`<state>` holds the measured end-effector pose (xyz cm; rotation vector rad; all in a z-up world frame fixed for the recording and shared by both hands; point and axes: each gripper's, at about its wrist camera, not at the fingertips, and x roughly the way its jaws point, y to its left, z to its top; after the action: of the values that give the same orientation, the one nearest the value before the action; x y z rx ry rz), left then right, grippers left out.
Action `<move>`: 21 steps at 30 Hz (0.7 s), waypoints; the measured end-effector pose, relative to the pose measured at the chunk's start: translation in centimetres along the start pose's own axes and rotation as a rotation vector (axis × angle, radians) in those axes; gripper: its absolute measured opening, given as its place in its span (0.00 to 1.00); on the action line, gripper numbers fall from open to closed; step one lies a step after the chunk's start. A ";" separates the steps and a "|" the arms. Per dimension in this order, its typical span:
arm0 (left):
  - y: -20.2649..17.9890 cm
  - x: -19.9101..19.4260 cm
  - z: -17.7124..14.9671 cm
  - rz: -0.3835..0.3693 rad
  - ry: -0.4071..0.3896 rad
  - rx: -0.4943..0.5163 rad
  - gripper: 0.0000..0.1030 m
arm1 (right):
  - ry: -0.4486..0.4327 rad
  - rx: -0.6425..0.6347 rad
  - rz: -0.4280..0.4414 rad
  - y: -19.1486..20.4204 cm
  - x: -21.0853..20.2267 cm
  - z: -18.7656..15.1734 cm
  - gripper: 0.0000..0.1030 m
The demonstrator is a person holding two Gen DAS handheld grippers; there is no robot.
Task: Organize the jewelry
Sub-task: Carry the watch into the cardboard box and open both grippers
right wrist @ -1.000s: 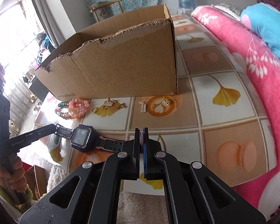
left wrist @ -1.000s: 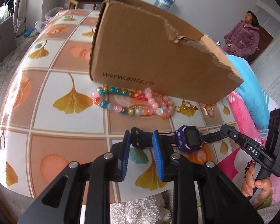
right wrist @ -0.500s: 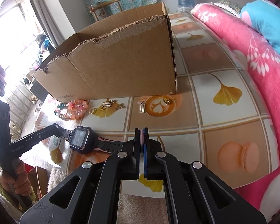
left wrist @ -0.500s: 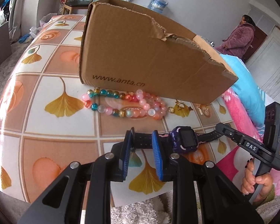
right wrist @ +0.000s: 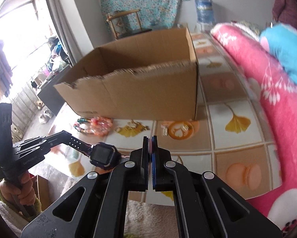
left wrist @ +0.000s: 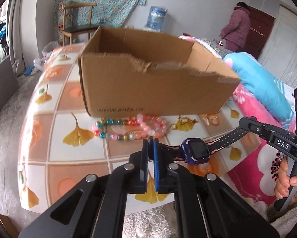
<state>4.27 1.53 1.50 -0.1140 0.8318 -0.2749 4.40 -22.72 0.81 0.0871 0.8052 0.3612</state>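
A purple smartwatch (left wrist: 196, 150) with a black and pink strap hangs stretched above the tiled table (left wrist: 77, 158). My left gripper (left wrist: 150, 138) grips one strap end, its blue pads closing tight on it. My right gripper (right wrist: 150, 138) is shut on the other end, where a sliver of pink strap shows between the pads. Each gripper also shows in the other's view: the right gripper (left wrist: 245, 122) and the left gripper (right wrist: 66, 136) beside the watch (right wrist: 103, 155). Behind stands an open cardboard box (left wrist: 154, 91). Bead bracelets (left wrist: 128, 128) and gold earrings (left wrist: 185, 122) lie at its front wall.
Small gold charms (right wrist: 185, 127) lie on the table near the box's right corner (right wrist: 195, 91). A pink blanket (right wrist: 277, 109) and a blue pillow (left wrist: 263, 85) border the table's right side. A chair (left wrist: 77, 27) and a person (left wrist: 237, 25) are far back.
Both grippers have risen with the watch, so the box's inside now shows. The left jaws, slightly apart around the strap before, have closed on it.
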 end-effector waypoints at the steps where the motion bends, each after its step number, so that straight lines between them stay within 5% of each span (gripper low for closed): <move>1: -0.2 -0.8 0.4 -0.004 -0.016 0.010 0.04 | -0.016 -0.014 0.004 0.5 -1.0 0.5 0.01; 8: -1.1 -7.9 7.5 0.003 -0.237 0.128 0.04 | -0.213 -0.164 0.065 3.5 -7.1 8.2 0.01; 12: 0.0 -8.0 13.2 0.023 -0.314 0.160 0.04 | -0.255 -0.259 0.052 5.1 -5.7 14.0 0.01; 15: 1.3 -5.2 16.9 0.033 -0.258 0.146 0.04 | -0.180 -0.296 0.044 6.0 -1.6 18.2 0.01; 21: 3.2 6.3 22.4 0.103 0.025 0.173 0.04 | 0.117 -0.306 0.005 6.1 10.4 22.4 0.01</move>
<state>25.59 2.63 11.39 0.0941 0.8322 -0.2504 25.40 -12.04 10.47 -0.2201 0.8563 0.4934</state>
